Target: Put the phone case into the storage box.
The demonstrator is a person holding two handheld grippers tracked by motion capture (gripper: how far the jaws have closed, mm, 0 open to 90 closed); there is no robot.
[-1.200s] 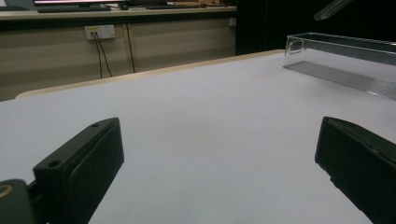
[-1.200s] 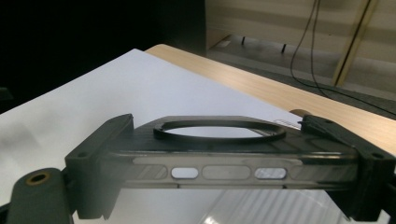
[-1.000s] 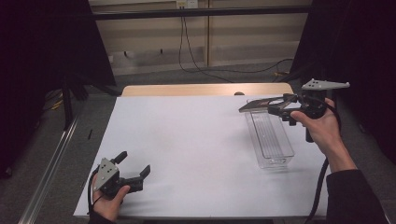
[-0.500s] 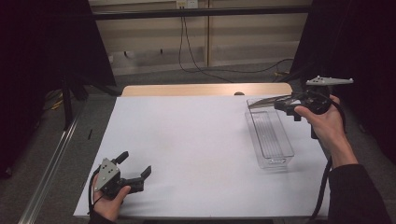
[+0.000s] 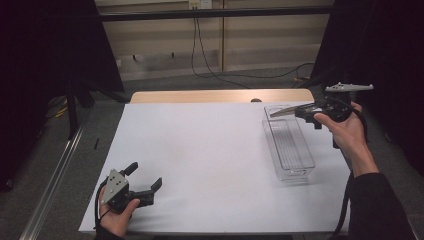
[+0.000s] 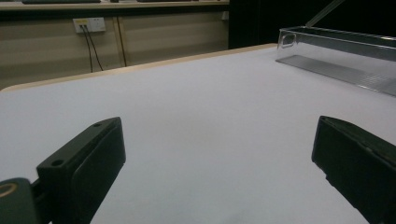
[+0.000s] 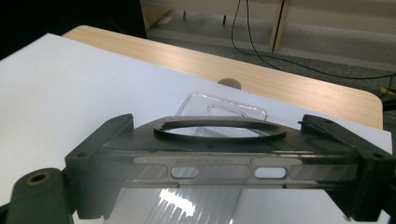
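Observation:
A flat smoky phone case (image 7: 210, 161) with a black ring on its back lies level between the jaws of my right gripper (image 7: 229, 163), which is shut on its two long edges. From above, that right gripper (image 5: 300, 110) hovers over the far end of a clear plastic bin (image 5: 270, 142), with the phone case (image 5: 284, 110) sticking out to the left. Behind the case the clear bin (image 7: 224, 105) is empty. My left gripper (image 5: 145, 176) rests open at the table's front left, far from the bin. Nothing lies between the left gripper's (image 6: 215, 168) jaws.
White sheet (image 5: 200, 150) covers the table, with a wooden strip (image 5: 215, 96) along the far edge. The clear bin (image 6: 336, 46) stands at the right side. A metal rail (image 5: 55, 170) runs along the left, and cables lie on the floor behind.
My right gripper has drifted slightly right and away over the bin's far end, still holding the case. The left gripper has stayed put.

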